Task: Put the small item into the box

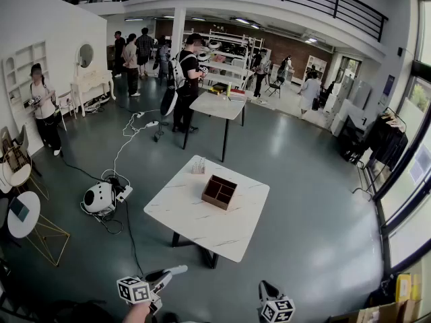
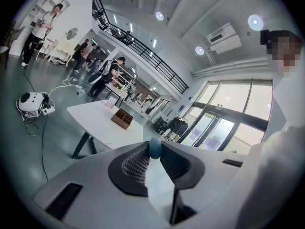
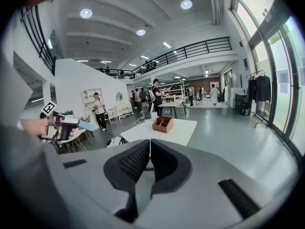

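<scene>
A brown wooden box [image 1: 219,192] with several compartments stands on the white marble table [image 1: 202,221], well ahead of both grippers. My left gripper [image 2: 154,150] is shut on a small blue rounded item [image 2: 155,147], pinched at the jaw tips; the box [image 2: 122,119] lies far beyond it. In the head view the left gripper [image 1: 179,270] is at the bottom left, off the table's near corner. My right gripper [image 3: 149,143] is shut with nothing between its jaws, at the bottom of the head view [image 1: 264,289]. The box [image 3: 162,124] shows in the right gripper view too.
A small clear holder [image 1: 198,167] stands on the table behind the box. A white round device [image 1: 99,197] with cables lies on the floor to the left. A second table [image 1: 217,105] and several people stand farther back. A round side table [image 1: 23,214] is at the left.
</scene>
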The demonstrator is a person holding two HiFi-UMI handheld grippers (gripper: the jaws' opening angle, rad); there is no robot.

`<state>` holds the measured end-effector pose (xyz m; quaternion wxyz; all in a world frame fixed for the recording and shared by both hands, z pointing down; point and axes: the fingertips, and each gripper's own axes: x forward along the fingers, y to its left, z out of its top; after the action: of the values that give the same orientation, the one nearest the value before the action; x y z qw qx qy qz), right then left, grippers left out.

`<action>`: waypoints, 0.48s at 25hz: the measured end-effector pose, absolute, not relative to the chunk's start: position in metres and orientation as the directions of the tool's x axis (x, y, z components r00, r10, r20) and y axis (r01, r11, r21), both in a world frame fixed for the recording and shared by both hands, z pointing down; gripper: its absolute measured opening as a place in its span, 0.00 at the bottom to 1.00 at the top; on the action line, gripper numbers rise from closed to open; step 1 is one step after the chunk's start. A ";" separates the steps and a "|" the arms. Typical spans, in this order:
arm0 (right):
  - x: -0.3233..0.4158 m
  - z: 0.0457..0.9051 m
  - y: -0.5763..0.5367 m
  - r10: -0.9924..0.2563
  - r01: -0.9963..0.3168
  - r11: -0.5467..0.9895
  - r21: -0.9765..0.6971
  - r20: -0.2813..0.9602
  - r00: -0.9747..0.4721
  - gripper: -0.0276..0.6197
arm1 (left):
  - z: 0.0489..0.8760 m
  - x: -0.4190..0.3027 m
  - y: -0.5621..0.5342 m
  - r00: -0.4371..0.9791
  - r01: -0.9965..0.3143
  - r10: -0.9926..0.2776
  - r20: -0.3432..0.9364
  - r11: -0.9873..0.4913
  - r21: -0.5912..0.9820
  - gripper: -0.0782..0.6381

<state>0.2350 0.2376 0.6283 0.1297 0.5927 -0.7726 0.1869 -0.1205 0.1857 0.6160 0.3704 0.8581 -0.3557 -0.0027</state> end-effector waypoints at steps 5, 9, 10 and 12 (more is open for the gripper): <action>0.234 0.626 0.235 -0.877 -0.965 0.226 -0.136 0.403 -0.262 0.08 | 0.616 -0.121 0.184 0.747 -0.608 -0.612 0.259 -0.473 0.637 0.21; 0.233 0.622 0.238 -0.877 -0.965 0.224 -0.134 0.404 -0.260 0.08 | 0.616 -0.122 0.187 0.749 -0.607 -0.608 0.262 -0.472 0.640 0.21; 0.233 0.621 0.239 -0.877 -0.965 0.223 -0.135 0.404 -0.259 0.08 | 0.615 -0.122 0.188 0.751 -0.605 -0.606 0.262 -0.472 0.641 0.21; 0.231 0.620 0.240 -0.878 -0.966 0.223 -0.133 0.404 -0.259 0.08 | 0.616 -0.123 0.189 0.754 -0.602 -0.603 0.262 -0.473 0.643 0.21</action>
<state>0.2312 0.2396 0.6198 0.1219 0.5965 -0.7725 0.1804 -0.1229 0.1887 0.6156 0.3743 0.8583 -0.3511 -0.0002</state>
